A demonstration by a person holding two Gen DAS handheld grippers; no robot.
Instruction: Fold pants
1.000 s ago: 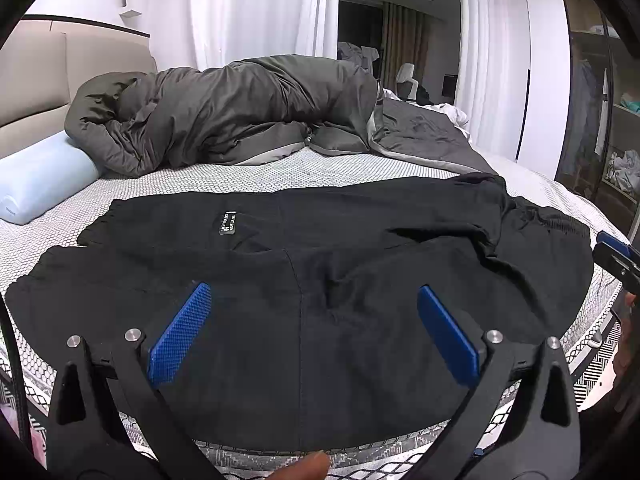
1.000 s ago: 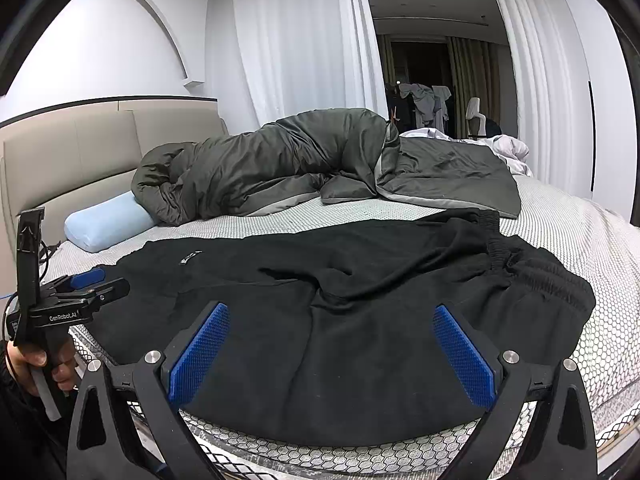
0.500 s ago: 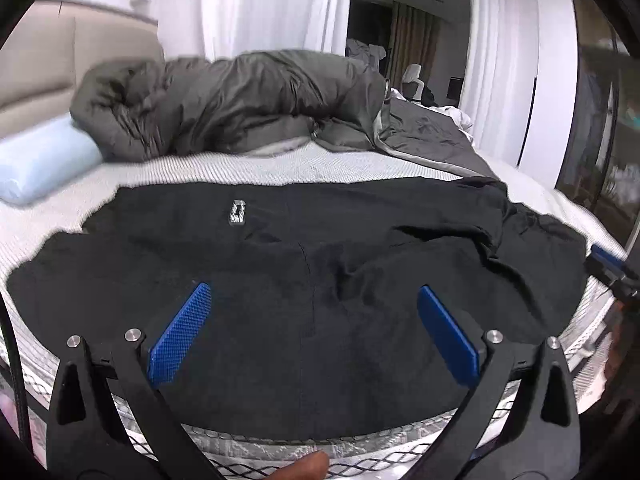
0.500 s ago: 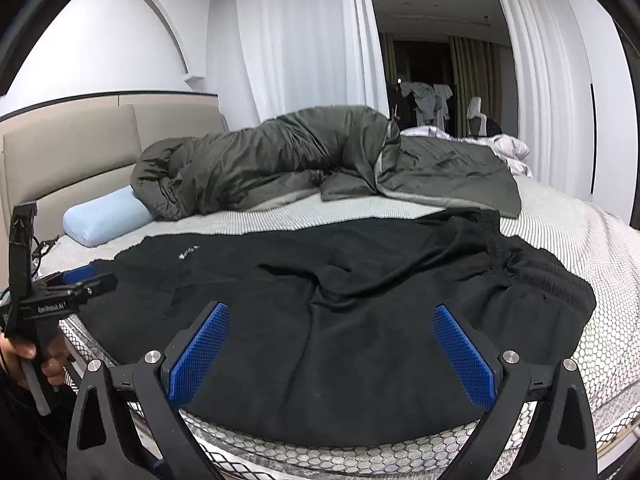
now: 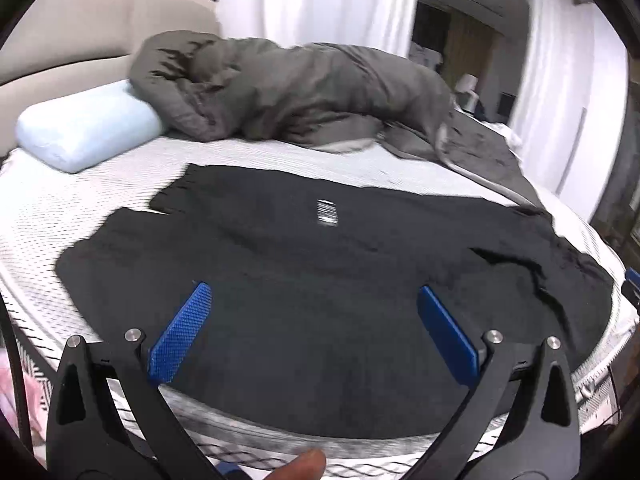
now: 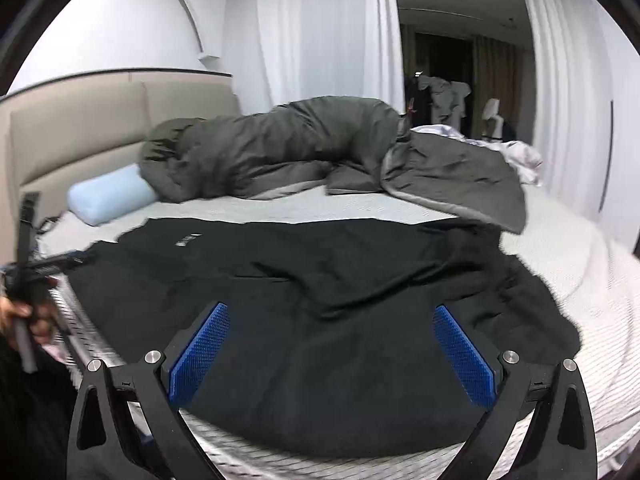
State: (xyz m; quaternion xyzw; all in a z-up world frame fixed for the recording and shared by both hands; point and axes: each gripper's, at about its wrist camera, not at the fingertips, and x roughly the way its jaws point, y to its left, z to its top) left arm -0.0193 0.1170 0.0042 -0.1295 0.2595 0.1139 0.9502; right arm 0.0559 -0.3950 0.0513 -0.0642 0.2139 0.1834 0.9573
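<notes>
Black pants (image 5: 320, 272) lie spread across the near part of the bed, with a small white label (image 5: 327, 212) on the upper layer. They also show in the right wrist view (image 6: 320, 300). My left gripper (image 5: 314, 316) is open and empty, hovering above the pants near the bed's front edge. My right gripper (image 6: 332, 336) is open and empty above the pants further right. The left gripper also shows at the left edge of the right wrist view (image 6: 44, 268), held in a hand.
A dark grey duvet (image 5: 304, 92) is bunched across the far side of the bed. A light blue pillow (image 5: 84, 128) lies at the far left by the beige headboard (image 6: 100, 120). White curtains (image 6: 316, 28) hang behind. The white mattress (image 6: 580, 276) shows at the right.
Both grippers have risen and tilted down over the bed. The left view has swung left, bringing the pillow and the pants' left end more into view. Both stay open.
</notes>
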